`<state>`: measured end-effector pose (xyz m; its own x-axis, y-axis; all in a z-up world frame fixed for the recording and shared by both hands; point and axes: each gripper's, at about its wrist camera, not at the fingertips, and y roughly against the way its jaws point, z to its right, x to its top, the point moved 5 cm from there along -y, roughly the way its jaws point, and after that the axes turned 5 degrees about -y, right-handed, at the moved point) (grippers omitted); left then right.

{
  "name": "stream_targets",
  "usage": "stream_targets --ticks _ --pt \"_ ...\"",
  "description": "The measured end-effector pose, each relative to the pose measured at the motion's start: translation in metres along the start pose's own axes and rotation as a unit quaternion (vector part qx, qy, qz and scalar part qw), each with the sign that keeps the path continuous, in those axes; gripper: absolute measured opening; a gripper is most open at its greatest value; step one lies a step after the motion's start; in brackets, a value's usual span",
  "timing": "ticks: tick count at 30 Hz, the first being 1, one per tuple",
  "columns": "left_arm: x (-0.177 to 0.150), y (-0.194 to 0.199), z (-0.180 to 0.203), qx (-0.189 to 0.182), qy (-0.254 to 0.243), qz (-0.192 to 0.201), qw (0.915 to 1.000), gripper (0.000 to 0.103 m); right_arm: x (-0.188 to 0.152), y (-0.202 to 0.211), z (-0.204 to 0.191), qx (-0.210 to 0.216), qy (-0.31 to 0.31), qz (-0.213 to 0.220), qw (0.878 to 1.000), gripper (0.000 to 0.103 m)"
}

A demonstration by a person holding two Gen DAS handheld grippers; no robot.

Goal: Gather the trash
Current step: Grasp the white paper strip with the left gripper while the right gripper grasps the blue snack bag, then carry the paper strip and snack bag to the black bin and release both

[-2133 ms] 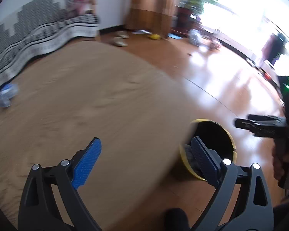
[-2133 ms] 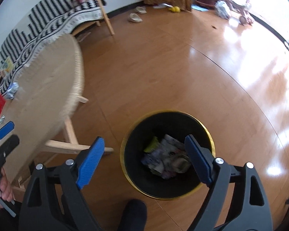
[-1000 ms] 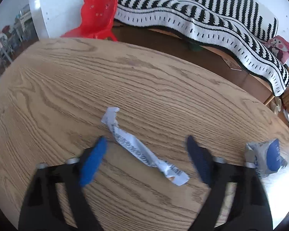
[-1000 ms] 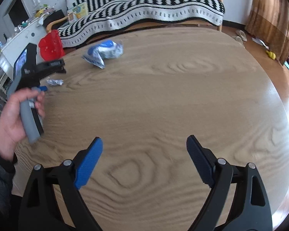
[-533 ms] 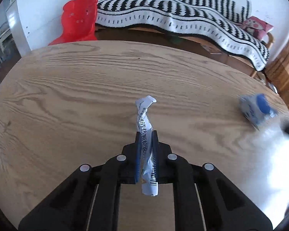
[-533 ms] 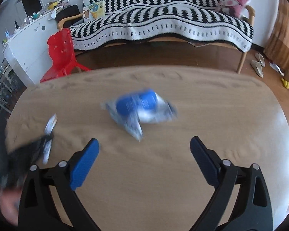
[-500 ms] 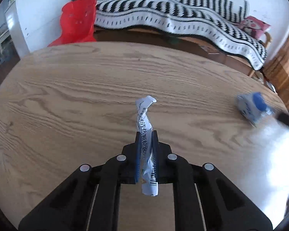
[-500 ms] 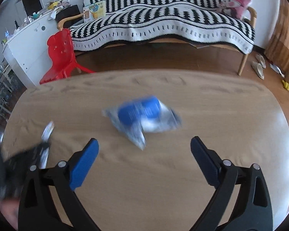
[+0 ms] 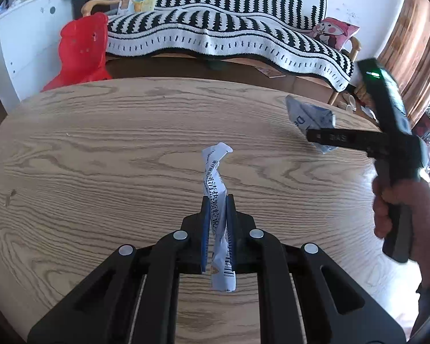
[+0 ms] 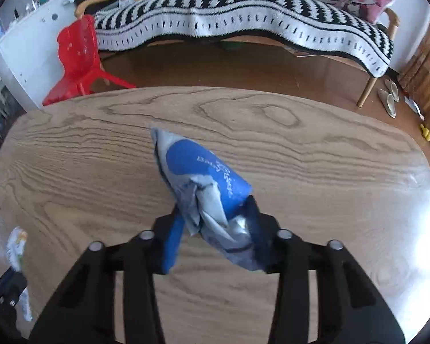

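Oak-grain oval table (image 9: pixel 100 149) carried both grippers. Right gripper (image 10: pixel 215 229) was clamped on a crumpled blue-and-silver foil pouch (image 10: pixel 203 177); left gripper (image 9: pixel 217 226) pinched a twisted white printed wrapper (image 9: pixel 216 189), both above the tabletop.

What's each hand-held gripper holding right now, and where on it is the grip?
The left hand-held gripper pinches the twisted white wrapper around its middle. The right hand-held gripper clamps the crumpled blue-and-silver packet at its near, bunched end.
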<state>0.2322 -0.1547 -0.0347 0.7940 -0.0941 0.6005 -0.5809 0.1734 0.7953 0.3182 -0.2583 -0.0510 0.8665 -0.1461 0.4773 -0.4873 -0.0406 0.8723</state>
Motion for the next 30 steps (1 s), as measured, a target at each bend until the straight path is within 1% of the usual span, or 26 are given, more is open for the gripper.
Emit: stream_targets --ticks 2,4,6,8,10,12,15,16,17,19,23,25,26,27,28,30 --pt "-0.002 0.003 0.006 -0.004 -0.007 0.002 1.0 0.01 -0.013 0.021 0.006 0.012 -0.016 0.011 1.0 0.036" --pt "-0.003 0.004 0.013 -0.012 -0.015 0.001 0.9998 0.01 -0.028 0.04 0.013 0.008 -0.017 0.017 1.0 0.035" --pt "-0.007 0.009 0.028 -0.024 -0.028 0.001 0.9993 0.01 -0.053 0.065 0.024 0.003 -0.022 0.024 0.999 0.035" --pt "-0.015 0.015 0.049 -0.034 -0.052 0.003 0.998 0.01 -0.08 0.09 0.04 -0.009 -0.034 0.028 0.999 0.035" --pt "-0.025 0.021 0.072 -0.048 -0.073 0.004 0.9962 0.01 -0.118 0.123 0.065 -0.021 -0.058 0.033 0.998 0.035" --pt "-0.04 0.028 0.103 -0.073 -0.103 0.0 0.992 0.01 -0.151 0.148 0.087 -0.038 -0.076 0.039 0.996 0.035" --pt "-0.065 0.041 0.154 -0.105 -0.15 0.0 0.9831 0.01 -0.212 0.187 0.132 -0.064 -0.116 0.052 0.99 0.035" --pt "-0.072 0.046 0.171 -0.116 -0.164 0.001 0.9796 0.01 -0.236 0.2 0.151 -0.082 -0.131 0.057 0.986 0.035" --pt "-0.083 0.052 0.194 -0.131 -0.183 0.003 0.9743 0.01 -0.252 0.208 0.166 -0.096 -0.141 0.061 0.983 0.035" --pt "-0.101 0.062 0.23 -0.155 -0.215 0.006 0.9643 0.01 -0.297 0.23 0.205 -0.123 -0.178 0.07 0.974 0.035" --pt "-0.148 0.08 0.314 -0.205 -0.284 0.009 0.9366 0.01 -0.381 0.258 0.277 -0.157 -0.255 0.068 0.952 0.035" --pt "-0.172 0.085 0.35 -0.23 -0.308 0.001 0.923 0.01 -0.421 0.268 0.312 -0.166 -0.294 0.061 0.939 0.035" --pt "-0.189 0.088 0.373 -0.245 -0.327 -0.002 0.9127 0.01 -0.442 0.274 0.33 -0.171 -0.313 0.059 0.932 0.035" --pt "-0.197 0.089 0.384 -0.252 -0.336 -0.003 0.9074 0.01 -0.455 0.278 0.342 -0.174 -0.326 0.057 0.927 0.035" --pt "-0.213 0.09 0.403 -0.262 -0.353 -0.005 0.8982 0.01 -0.469 0.281 0.352 -0.175 -0.338 0.056 0.923 0.035" --pt "-0.231 0.09 0.422 -0.276 -0.368 -0.012 0.8879 0.01 -0.5 0.284 0.371 -0.175 -0.361 0.049 0.915 0.035"
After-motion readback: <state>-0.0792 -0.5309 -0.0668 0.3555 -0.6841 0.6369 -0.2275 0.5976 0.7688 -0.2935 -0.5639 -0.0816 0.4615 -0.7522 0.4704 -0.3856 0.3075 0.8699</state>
